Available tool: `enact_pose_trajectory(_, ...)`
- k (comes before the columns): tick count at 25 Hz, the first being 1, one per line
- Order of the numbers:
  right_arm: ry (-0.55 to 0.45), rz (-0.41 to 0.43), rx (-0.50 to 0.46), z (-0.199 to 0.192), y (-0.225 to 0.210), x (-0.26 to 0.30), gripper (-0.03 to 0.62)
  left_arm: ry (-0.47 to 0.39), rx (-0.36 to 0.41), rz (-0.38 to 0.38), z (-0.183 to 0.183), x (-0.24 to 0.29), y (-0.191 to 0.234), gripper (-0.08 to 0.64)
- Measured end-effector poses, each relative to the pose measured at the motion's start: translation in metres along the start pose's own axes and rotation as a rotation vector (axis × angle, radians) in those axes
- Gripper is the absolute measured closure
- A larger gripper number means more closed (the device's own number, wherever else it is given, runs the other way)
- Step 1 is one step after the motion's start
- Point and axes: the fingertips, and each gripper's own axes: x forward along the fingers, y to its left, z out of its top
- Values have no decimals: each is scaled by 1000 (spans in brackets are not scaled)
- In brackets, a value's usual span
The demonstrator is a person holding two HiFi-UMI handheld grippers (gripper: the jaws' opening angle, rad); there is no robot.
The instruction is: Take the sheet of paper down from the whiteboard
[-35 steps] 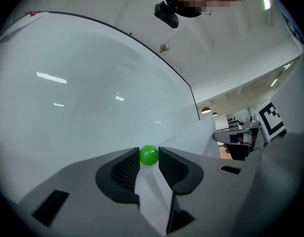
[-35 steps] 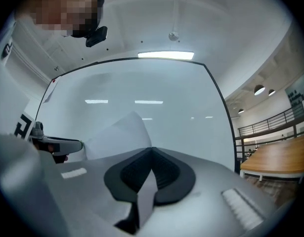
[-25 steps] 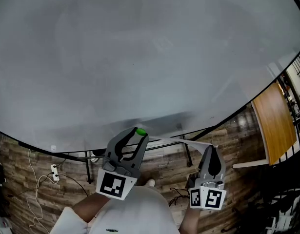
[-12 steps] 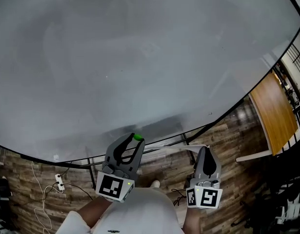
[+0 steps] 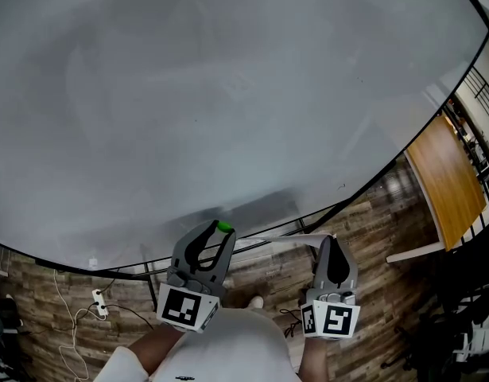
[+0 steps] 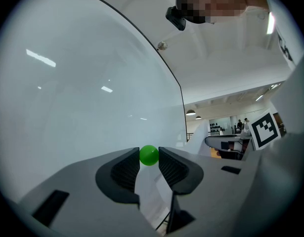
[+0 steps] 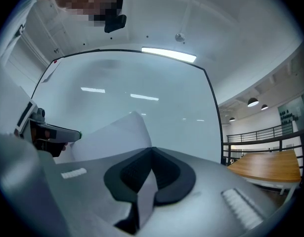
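Neither of the two tongs shifts below the whiteboard (image 5: 228,94): the left gripper (image 5: 222,230) clamps one green ball (image 5: 225,228), perhaps a magnet, while the right gripper (image 5: 327,239) pinches the single sheet of paper (image 5: 277,241), stretched just under the whiteboard's lower edge.

One whiteboard (image 5: 228,94), one sheet of paper (image 7: 117,137), one green ball magnet (image 6: 149,155), one left gripper (image 5: 216,229), one right gripper (image 5: 327,239), one wooden table (image 5: 447,189) at 3 o'clock.

Whiteboard (image 5: 228,94) stands over the wood floor (image 5: 371,213); a power strip (image 5: 97,298) and white cable (image 5: 69,329) lie there, to my left.
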Motion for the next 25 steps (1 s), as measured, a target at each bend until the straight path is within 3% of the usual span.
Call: enact_pose_trajectory(25, -15, 9, -5, 8, 2, 2, 583, -19, -5, 0, 3, -1, 0, 437)
